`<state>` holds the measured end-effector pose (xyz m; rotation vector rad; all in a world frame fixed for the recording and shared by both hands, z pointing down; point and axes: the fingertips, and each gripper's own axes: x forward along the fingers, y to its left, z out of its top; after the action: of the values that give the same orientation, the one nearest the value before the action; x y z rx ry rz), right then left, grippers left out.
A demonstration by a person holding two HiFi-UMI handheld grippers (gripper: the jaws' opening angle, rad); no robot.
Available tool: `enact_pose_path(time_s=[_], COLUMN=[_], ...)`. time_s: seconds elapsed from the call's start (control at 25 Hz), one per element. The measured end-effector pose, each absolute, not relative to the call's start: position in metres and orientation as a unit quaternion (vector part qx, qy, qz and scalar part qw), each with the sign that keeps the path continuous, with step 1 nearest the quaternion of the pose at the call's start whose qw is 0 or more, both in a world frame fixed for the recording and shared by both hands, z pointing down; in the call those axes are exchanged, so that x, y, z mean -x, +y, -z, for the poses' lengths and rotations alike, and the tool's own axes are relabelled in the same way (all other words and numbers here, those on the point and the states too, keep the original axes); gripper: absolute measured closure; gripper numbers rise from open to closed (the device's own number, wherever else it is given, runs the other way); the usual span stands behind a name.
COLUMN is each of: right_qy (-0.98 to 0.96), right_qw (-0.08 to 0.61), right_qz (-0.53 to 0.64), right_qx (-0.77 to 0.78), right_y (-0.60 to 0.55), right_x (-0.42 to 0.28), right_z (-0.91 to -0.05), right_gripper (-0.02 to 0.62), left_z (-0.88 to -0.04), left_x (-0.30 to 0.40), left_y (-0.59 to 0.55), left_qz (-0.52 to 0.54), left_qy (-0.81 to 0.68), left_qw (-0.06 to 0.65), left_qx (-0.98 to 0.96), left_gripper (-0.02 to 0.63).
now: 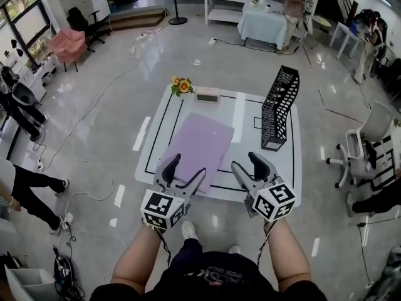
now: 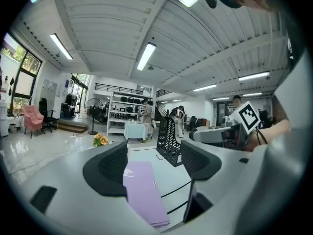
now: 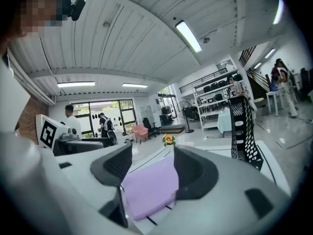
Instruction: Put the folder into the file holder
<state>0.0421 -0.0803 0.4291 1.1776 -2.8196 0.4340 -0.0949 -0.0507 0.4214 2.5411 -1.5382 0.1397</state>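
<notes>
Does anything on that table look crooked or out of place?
Only the purple folder: it lies flat but at a slant to the black tape lines on the table. The black mesh file holder stands upright; nothing looks spilled or damaged.

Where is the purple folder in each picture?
Head view: purple folder in the centre of the picture.
Left gripper view: folder low, in the middle.
Right gripper view: folder low, in the middle.
Shared landmark: black file holder, right of the folder everywhere.
</notes>
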Motion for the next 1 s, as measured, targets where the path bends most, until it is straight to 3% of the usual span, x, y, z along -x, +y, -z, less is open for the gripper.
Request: enact_pose_path(time_s=[0.52, 1.0], right_qy=[-0.869, -0.842], right_qw=[0.033, 0.046], right_qz=[-0.171, -0.216], right_qx=[-0.463, -0.493], right_y=[-0.126, -0.151], right_x=[0.017, 0.014], right_z=[-0.45, -0.48], right_gripper=[0.342, 0.299], left_z=[-0.447, -0.476], left_x=[0.173, 0.178], left_y=[-0.125, -0.164], left_qz=[-0.068, -0.105], left_qy=[-0.449, -0.415], left_qw=[0.112, 0.146], left_qx=[-0.884, -0.892], left_gripper=[0.267, 0.256])
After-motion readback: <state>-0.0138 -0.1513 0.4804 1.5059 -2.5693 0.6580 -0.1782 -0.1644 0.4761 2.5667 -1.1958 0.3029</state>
